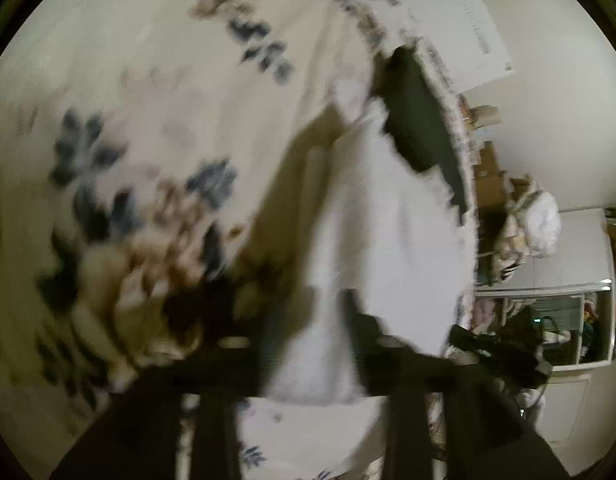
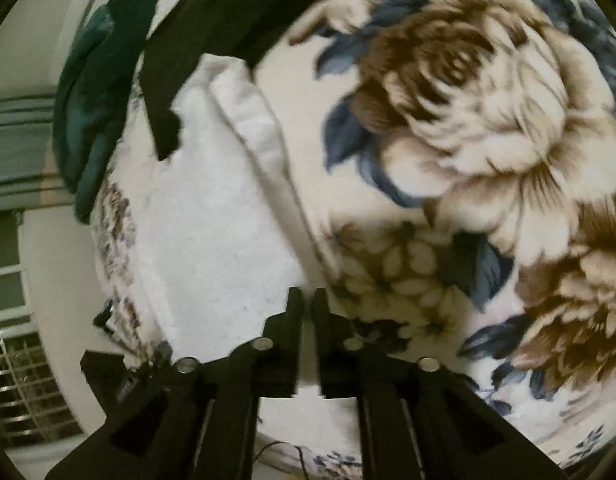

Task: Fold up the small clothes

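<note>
A white fluffy cloth (image 1: 392, 216) lies on the floral blanket (image 1: 148, 92), with a black garment (image 1: 420, 120) past its far end. My left gripper (image 1: 312, 320) stands open, its fingers on either side of the cloth's near end; the view is blurred. In the right wrist view the white cloth (image 2: 212, 216) has a folded edge on its right side, and the black garment (image 2: 228, 28) lies beyond it. My right gripper (image 2: 307, 300) is shut at the cloth's near right corner; whether it pinches fabric is not clear.
A dark green garment (image 2: 96, 96) lies at the blanket's far left edge. The blanket (image 2: 488, 128) stretches to the right. In the left wrist view a white cabinet (image 1: 564, 248) with piled clothes stands beside the bed at right.
</note>
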Available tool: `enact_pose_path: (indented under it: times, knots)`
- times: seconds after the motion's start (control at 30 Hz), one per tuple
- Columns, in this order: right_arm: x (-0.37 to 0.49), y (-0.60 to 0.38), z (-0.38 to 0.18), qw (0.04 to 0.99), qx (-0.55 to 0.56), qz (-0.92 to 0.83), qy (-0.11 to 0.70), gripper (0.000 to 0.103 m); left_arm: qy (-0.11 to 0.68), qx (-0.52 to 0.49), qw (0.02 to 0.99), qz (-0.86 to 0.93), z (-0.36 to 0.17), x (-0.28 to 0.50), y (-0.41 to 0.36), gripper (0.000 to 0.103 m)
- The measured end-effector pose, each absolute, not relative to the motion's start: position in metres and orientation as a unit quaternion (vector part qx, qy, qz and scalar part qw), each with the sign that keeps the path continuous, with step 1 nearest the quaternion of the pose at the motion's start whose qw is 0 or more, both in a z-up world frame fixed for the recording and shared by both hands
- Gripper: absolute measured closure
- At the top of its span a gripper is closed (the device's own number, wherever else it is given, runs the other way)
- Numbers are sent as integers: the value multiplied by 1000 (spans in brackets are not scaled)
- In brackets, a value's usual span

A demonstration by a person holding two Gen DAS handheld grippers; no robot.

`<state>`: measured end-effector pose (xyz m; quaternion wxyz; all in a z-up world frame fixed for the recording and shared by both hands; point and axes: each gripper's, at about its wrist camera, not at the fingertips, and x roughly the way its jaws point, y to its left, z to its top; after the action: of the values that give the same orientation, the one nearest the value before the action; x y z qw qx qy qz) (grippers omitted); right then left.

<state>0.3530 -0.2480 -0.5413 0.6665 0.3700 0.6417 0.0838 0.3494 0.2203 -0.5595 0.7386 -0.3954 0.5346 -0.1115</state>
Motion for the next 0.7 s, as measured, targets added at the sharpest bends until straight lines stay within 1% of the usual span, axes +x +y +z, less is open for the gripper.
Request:
enact_pose_path:
  times: [0.03, 0.07, 0.13, 0.17, 0.2, 0.33, 0.37, 0.5, 0.57, 0.6, 0.63, 0.67, 0.7]
  knots:
    - [357, -250, -539, 667, 371, 91, 639, 58, 525, -398, 743, -114, -558, 354, 223, 42]
    - [362, -252, -538, 668, 376, 101, 634, 31, 519, -401, 746, -114, -559, 359, 223, 37]
    - [374, -251, -544, 661, 386, 128, 630, 18, 512, -414, 741, -131, -570, 379, 223, 37]
    - [382, -250, -551, 652, 388, 146, 635, 14, 516, -418, 734, -141, -579, 388, 220, 37]
    - [387, -248, -557, 645, 388, 157, 639, 13, 520, -419, 730, -145, -586, 398, 219, 37]
    - [409, -226, -595, 608, 393, 196, 662, 12, 549, -429, 696, -175, -624, 427, 206, 37]
    - [413, -220, -607, 594, 397, 211, 666, 9, 553, -431, 690, -182, -631, 432, 202, 37]
    - [425, -199, -631, 554, 426, 256, 668, 8, 548, -436, 686, -198, -635, 440, 192, 36]
    - [430, -190, -638, 539, 436, 263, 671, 9, 540, -443, 686, -205, -632, 441, 189, 38]
    - [433, -186, -639, 538, 437, 265, 670, 12, 538, -444, 687, -205, -630, 440, 188, 45]
    - [433, -182, -639, 542, 435, 265, 669, 18, 534, -448, 687, -204, -628, 439, 188, 56]
    - [434, -180, -638, 548, 428, 262, 669, 31, 530, -451, 688, -205, -625, 438, 187, 77]
    - [433, -179, -636, 552, 425, 261, 668, 42, 526, -448, 694, -204, -620, 438, 186, 77]
